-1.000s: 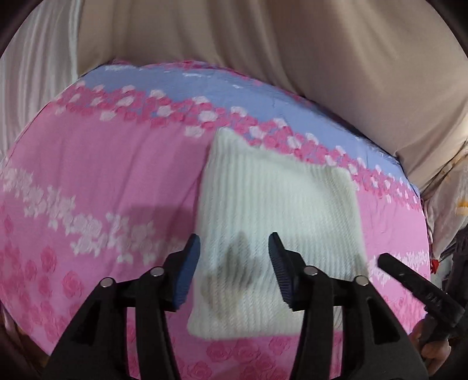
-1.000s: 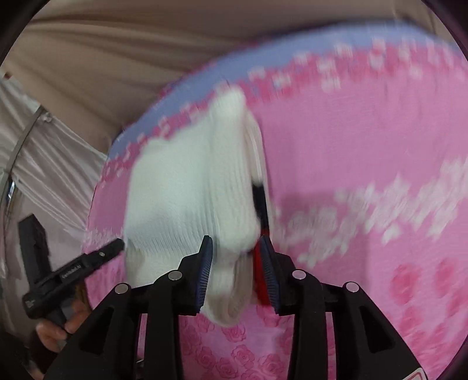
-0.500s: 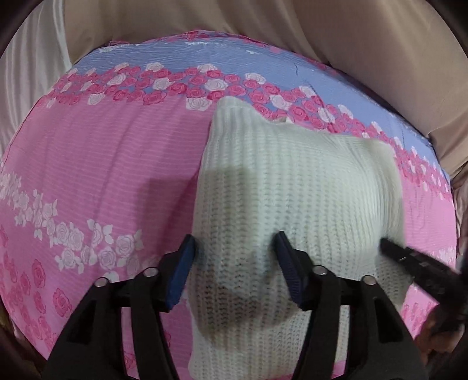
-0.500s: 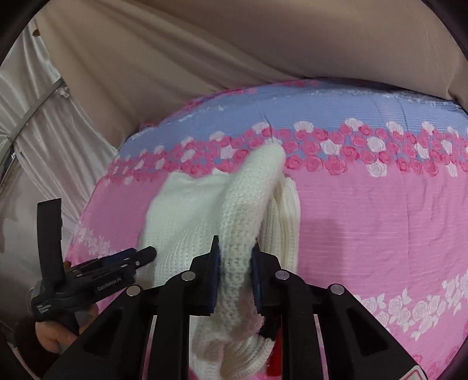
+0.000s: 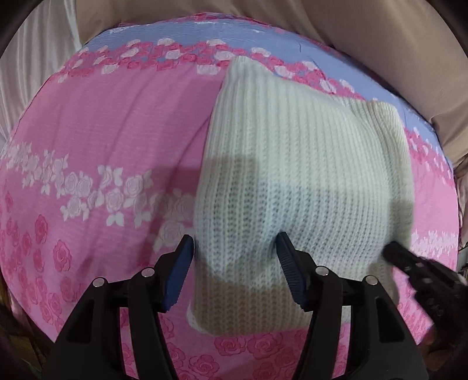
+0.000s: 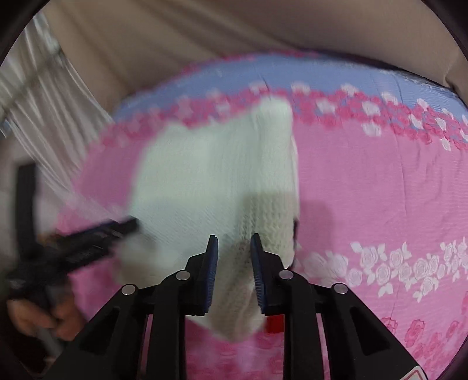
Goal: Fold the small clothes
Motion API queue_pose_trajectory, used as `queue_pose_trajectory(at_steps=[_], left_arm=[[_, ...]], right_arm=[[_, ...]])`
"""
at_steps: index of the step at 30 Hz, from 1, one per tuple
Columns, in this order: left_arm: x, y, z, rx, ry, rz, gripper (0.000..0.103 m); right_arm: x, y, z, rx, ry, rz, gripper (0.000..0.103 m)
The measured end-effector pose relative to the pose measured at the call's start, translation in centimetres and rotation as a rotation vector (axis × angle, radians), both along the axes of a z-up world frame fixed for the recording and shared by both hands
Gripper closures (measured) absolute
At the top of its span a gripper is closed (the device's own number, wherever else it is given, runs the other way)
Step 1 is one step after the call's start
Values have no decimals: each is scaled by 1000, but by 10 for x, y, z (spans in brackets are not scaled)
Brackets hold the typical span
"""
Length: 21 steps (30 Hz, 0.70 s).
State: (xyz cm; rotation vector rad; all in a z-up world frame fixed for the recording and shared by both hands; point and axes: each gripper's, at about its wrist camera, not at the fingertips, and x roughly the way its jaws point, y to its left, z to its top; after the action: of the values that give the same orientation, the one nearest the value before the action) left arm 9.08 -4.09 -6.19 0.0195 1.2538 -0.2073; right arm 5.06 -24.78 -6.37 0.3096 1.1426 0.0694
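Note:
A folded white knitted garment (image 5: pixel 295 181) lies on a pink floral bedsheet (image 5: pixel 96 137). My left gripper (image 5: pixel 234 263) is open, its jaws wide apart over the garment's near left part. In the right wrist view the garment (image 6: pixel 210 175) lies folded, with a thick fold on its right side. My right gripper (image 6: pixel 232 257) is open, its jaws on either side of the near end of that fold without pinching it. A small red tag (image 6: pixel 275 323) shows under the garment. The right gripper's tip (image 5: pixel 409 263) shows in the left wrist view.
The sheet has a blue band (image 5: pixel 263 35) and a rose border along the far edge. Beige cloth (image 5: pixel 351 26) lies behind the bed. White curtains (image 6: pixel 44 96) hang at the left. The left gripper (image 6: pixel 87 242) and a hand show at the left of the right wrist view.
My right gripper, shut on the thick fold half a second ago, has opened and let it drop flatter. My left gripper has moved closer over the garment and stayed open.

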Motion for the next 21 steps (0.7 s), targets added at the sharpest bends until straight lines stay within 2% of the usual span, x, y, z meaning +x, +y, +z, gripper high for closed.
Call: queue_pose_trajectory(at_steps=[1,2,3,5,7,8,10,12,15,18,21], left_arm=[[-2,0,2,3,-10,-6,46],[-3,1,2,8,-18,-8,46],[-4,1,1,10,-19,-8,46],[-5,1,-2,11,-13,-3,46],[-6,0,-3,18,-14,-4,46],[-7,-1,-3,21,-23,-5,47],[-11,-1,1,29,-34,-15,47],[-16,-1,6,44,-55,-21,47],[-21,0,13,55,-74,-21,47],[-27,-2,20,65,-97,-28,47],[-32,-4,27,81,-123,-42,46]], right_arm=[[0,-1,-20,-26,49,-3,102],[-2,-3,-21,3,55,-20,102],[-9,-8,-15,26,48,-37,101],[-16,-8,10,10,-8,-41,98],[-19,-6,16,-20,-22,-27,96],[-19,-4,10,-32,-6,-21,97],[-16,-3,-21,-57,65,-18,103],[-18,-6,-35,3,88,-43,103],[-30,-1,-10,15,47,-67,102],[-43,3,17,-24,-13,-86,92],[-51,0,26,-28,-20,-132,86]])
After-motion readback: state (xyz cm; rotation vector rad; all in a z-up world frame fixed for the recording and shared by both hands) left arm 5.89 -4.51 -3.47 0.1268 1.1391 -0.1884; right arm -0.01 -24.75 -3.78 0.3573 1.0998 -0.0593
